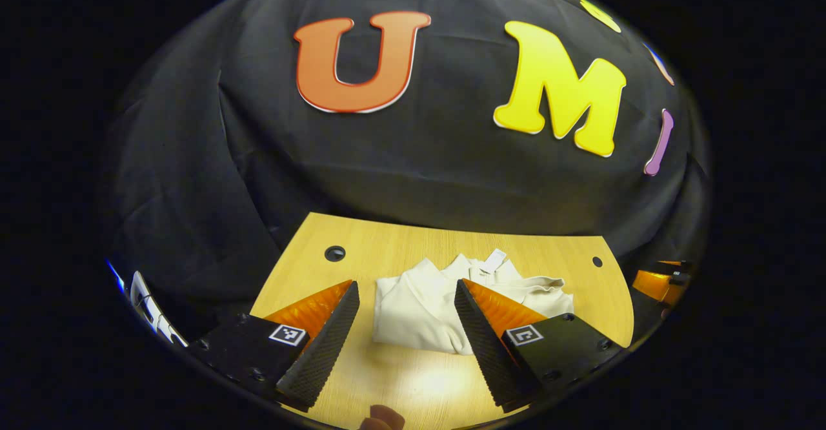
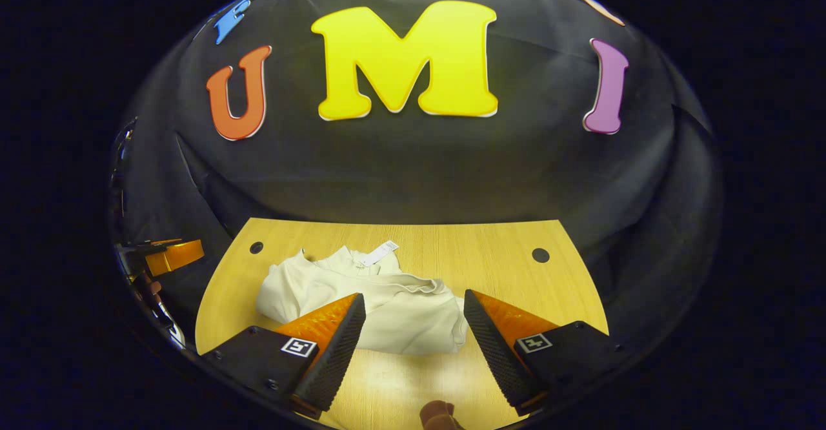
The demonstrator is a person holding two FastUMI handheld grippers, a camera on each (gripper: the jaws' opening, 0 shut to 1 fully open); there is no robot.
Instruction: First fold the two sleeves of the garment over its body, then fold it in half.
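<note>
We recorded one white garment (image 1: 426,307), folded into a compact bundle, lying on the wooden desk (image 1: 387,243), with our left gripper (image 1: 405,307) and right gripper (image 2: 414,317) both spread-fingered, gripping nothing.

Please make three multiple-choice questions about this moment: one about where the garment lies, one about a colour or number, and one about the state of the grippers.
1. Where does the garment lie?
A. On the wooden table
B. On the floor
C. Hanging on the wall

2. What colour is the garment?
A. Dark blue
B. Off-white
C. Red

3. How do the left gripper and right gripper stand?
A. Both shut on the garment
B. One shut, one open
C. Both open, holding nothing

Answers: 1 A, it rests bunched on the tabletop. 2 B, the cloth is pale cream. 3 C, each pair of fingers is spread apart with nothing between them.
</note>
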